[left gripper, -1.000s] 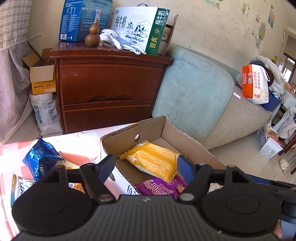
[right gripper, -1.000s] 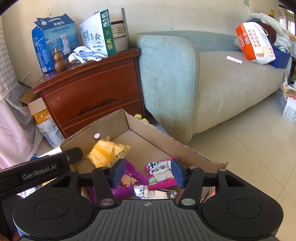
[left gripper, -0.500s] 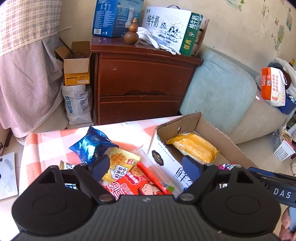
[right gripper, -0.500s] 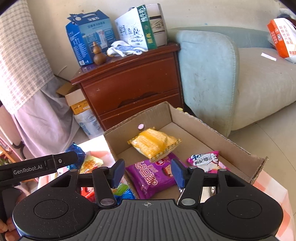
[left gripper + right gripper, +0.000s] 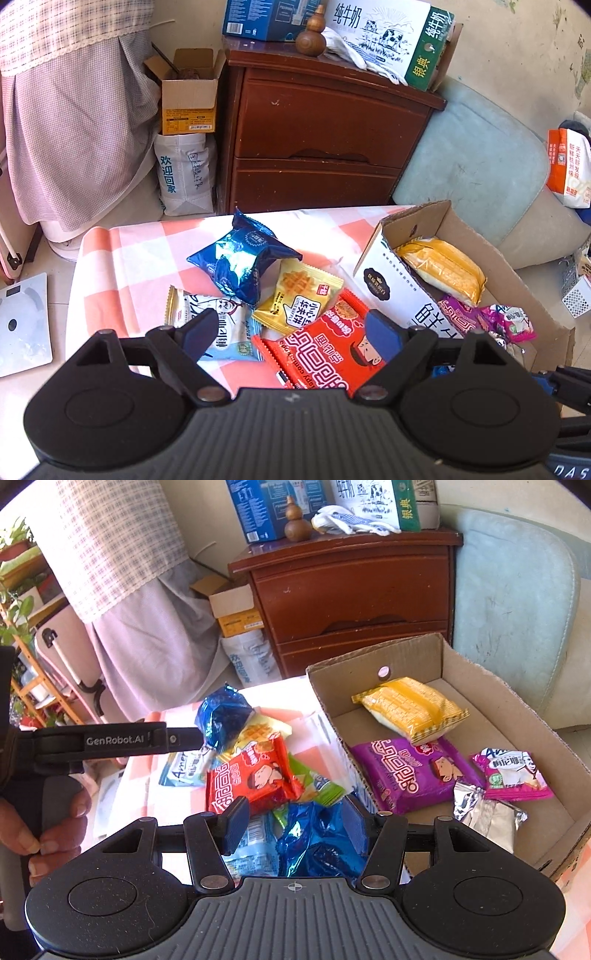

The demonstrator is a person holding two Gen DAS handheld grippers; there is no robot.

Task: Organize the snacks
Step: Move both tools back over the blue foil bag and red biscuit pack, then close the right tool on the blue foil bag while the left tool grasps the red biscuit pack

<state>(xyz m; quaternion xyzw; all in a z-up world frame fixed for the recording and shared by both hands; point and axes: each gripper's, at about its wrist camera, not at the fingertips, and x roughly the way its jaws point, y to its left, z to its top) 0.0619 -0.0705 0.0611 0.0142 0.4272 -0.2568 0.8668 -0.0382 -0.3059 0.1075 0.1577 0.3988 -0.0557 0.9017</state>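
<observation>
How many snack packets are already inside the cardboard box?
4 in the cardboard box: yellow packet at the back, purple packet in front of it, pink-and-white packet beside that, silver packet nearest. Others may be hidden.

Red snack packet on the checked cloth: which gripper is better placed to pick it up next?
Left. The left gripper is open, with the red snack packet directly between its fingers. The right gripper, also open, frames a blue foil packet instead; the red one lies beyond its fingertips.
</observation>
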